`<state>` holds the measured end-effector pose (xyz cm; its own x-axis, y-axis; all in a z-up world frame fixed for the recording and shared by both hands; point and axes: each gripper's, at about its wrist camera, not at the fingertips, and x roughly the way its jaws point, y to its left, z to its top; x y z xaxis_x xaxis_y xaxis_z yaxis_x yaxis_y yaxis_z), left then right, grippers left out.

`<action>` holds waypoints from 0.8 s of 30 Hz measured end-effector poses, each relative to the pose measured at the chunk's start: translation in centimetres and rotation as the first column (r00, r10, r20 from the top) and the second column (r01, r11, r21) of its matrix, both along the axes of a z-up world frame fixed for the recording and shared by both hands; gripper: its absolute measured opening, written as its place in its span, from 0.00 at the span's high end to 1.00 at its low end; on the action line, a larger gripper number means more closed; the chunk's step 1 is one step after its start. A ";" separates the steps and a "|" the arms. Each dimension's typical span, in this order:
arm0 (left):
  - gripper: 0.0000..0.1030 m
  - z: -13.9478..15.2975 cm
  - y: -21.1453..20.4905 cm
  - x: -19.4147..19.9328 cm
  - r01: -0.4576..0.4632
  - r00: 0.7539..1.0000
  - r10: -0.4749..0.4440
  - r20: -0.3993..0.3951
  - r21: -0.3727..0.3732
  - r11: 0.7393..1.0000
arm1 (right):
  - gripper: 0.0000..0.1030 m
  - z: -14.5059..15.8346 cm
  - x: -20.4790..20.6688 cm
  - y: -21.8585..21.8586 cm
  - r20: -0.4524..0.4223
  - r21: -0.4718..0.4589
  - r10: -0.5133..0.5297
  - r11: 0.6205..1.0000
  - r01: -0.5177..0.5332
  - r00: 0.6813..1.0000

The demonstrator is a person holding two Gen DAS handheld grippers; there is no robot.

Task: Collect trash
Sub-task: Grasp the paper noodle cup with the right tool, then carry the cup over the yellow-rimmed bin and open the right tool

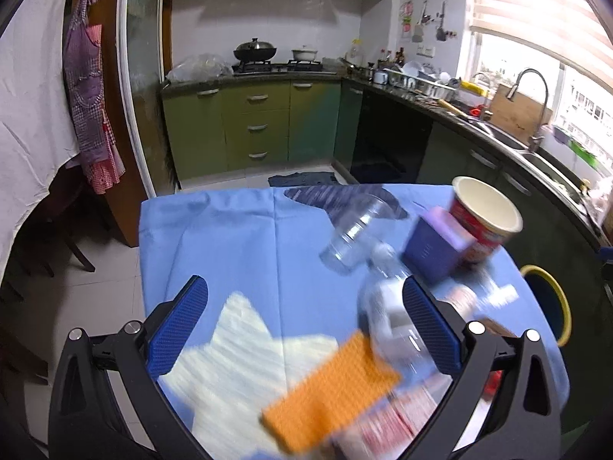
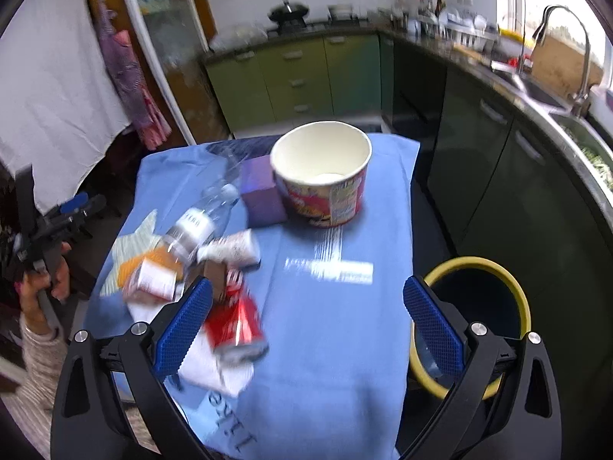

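Observation:
Trash lies on a blue cloth [image 2: 337, 326] over a small table. A red-and-white paper noodle cup [image 2: 323, 174] stands upright at the far side, next to a purple box [image 2: 262, 195]. A clear plastic bottle [image 2: 199, 226] lies on its side, with small cartons [image 2: 230, 247], an orange sponge [image 1: 333, 387] and a crushed red can [image 2: 233, 326] near it. A second clear bottle [image 1: 354, 235] lies further back. My right gripper [image 2: 306, 322] is open above the cloth, the can by its left finger. My left gripper [image 1: 306, 322] is open over the sponge and bottle [image 1: 387, 318].
A black bin with a yellow rim [image 2: 475, 326] stands on the floor right of the table; it also shows in the left wrist view [image 1: 551, 303]. A white rag [image 1: 237, 375] lies under the sponge. Green kitchen cabinets [image 1: 256, 126] and a sink counter [image 1: 509, 142] are behind.

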<state>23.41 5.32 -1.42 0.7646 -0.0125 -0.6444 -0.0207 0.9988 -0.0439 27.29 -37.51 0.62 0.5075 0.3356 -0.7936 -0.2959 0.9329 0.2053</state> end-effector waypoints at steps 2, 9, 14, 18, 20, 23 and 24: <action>0.06 -1.2 0.7 2.3 -0.023 1.000 0.023 -0.007 0.004 1.000 | 0.13 0.1 3.5 0.4 -0.046 -0.004 -0.019 1.000 0.019 0.999; 0.06 -6.0 2.9 6.5 -0.061 0.996 0.058 -0.069 -0.047 0.997 | 0.39 -2.5 15.4 1.0 -0.200 -0.084 -0.137 0.989 0.122 0.970; 0.06 -7.8 4.1 6.7 -0.075 0.993 0.068 -0.092 -0.078 0.994 | 0.53 -5.4 20.3 1.5 -0.300 -0.123 -0.182 0.981 0.151 0.936; 0.06 -8.6 4.2 6.8 -0.072 0.992 0.063 -0.108 -0.082 0.994 | 0.69 -7.5 22.4 1.9 -0.334 -0.174 -0.217 0.971 0.167 0.917; 0.06 -8.7 4.1 6.7 -0.072 0.993 0.066 -0.102 -0.063 0.995 | 0.76 -8.3 22.7 2.1 -0.348 -0.187 -0.229 0.967 0.172 0.909; 0.06 -8.6 3.8 6.5 -0.067 0.994 0.061 -0.090 -0.056 0.996 | 0.91 -9.5 23.1 2.1 -0.369 -0.214 -0.255 0.959 0.185 0.894; 0.06 -8.7 3.7 6.5 -0.060 0.994 0.054 -0.090 -0.062 0.996 | 0.94 -9.9 23.2 1.9 -0.363 -0.222 -0.266 0.955 0.194 0.893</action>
